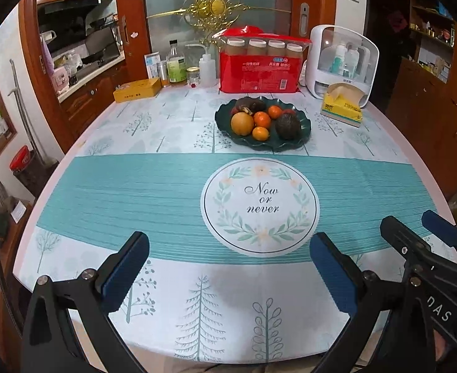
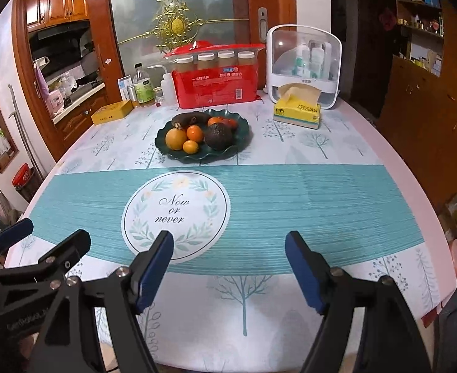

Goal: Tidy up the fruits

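Left wrist view: the left gripper [image 1: 228, 267] hangs above the near edge of the table [image 1: 104, 143], jaws spread wide with nothing between them. The right gripper [image 1: 421, 230] shows at the lower right, also parted and empty. The dark green plate [image 1: 303, 138] sits on the far half of the table, beyond the round "Now or never" emblem [image 1: 259, 205]. On it lie a yellow-orange round fruit [image 1: 242, 123], several small oranges [image 1: 262, 119], an avocado [image 1: 287, 126] and a dark brown fruit [image 1: 250, 104]. Behind the plate stands a red package [image 1: 259, 74]; a yellow tissue box [image 1: 342, 105] is to its right.

Right wrist view: the right gripper [image 2: 228, 267] is wide open and holds nothing. The left gripper [image 2: 41, 239] appears at the lower left. The plate [image 2: 244, 138] with its fruit stands well ahead, left of centre. A white storage case [image 2: 303, 62] stands behind the tissue box [image 2: 296, 110].
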